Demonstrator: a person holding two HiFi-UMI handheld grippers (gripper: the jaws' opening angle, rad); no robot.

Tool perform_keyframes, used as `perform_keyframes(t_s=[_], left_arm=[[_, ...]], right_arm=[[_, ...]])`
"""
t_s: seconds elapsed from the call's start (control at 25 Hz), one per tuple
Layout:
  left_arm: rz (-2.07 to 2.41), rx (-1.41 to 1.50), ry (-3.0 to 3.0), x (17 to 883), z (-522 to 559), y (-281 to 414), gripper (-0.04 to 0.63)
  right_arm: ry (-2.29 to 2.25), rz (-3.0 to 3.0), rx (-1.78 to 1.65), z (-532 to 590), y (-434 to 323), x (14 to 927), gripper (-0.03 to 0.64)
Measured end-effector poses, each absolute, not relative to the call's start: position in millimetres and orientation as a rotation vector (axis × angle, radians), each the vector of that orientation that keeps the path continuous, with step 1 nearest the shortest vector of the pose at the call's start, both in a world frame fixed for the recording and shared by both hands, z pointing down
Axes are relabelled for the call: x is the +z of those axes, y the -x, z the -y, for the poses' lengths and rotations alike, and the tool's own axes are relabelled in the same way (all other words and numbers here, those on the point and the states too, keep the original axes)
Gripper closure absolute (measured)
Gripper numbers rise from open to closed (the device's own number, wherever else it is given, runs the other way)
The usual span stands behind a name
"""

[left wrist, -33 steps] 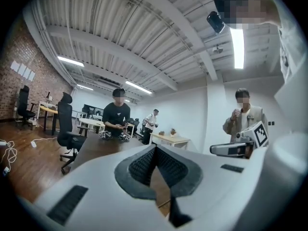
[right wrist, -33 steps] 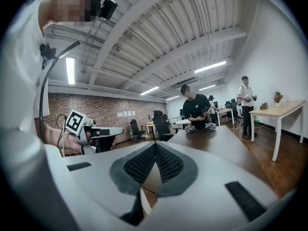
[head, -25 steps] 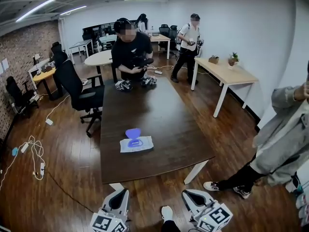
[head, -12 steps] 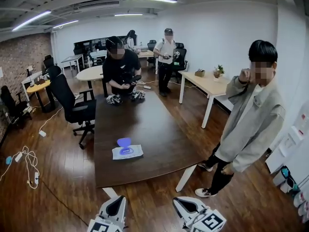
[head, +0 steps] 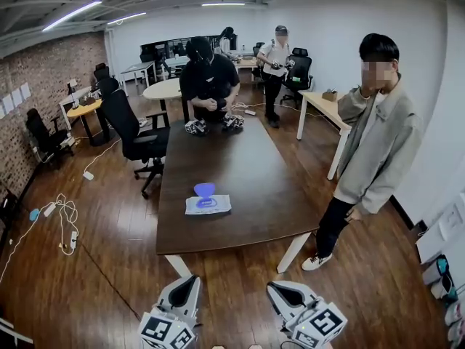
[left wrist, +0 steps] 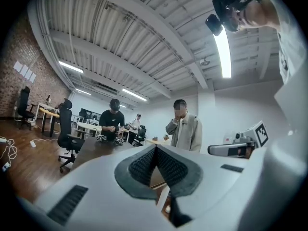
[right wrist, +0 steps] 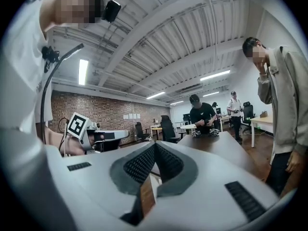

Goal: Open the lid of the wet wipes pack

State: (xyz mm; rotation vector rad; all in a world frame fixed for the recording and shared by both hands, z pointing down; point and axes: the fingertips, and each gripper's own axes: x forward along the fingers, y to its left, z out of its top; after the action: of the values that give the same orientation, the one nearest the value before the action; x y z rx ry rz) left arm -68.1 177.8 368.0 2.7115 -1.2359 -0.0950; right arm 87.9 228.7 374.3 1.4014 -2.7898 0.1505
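1. My left gripper [left wrist: 155, 150] had its jaws pressed together, with nothing between them.
2. My right gripper [right wrist: 154, 146] likewise had its jaws closed and empty.
3. Both grippers sat low in the head view, well apart from the dark brown wooden worktop [head: 240, 158].
4. The flat white wet wipes pack [head: 208, 206] lay on that worktop's near half, its violet lid [head: 204, 189] raised.

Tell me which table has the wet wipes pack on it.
The long dark brown table; the wet wipes pack lies near its close end. The light wooden table and round white table lack it.
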Motion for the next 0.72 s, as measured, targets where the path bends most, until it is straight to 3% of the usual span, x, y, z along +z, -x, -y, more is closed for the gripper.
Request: perform_keyframes(t_s=[0.72], left_arm=[[1.25,-0.083,-2.729,361.3,-189.2,48.8,0.595]], right_arm=[[-1.384,2.797,0.147,-241.4,-106.3,376.3,0.609]])
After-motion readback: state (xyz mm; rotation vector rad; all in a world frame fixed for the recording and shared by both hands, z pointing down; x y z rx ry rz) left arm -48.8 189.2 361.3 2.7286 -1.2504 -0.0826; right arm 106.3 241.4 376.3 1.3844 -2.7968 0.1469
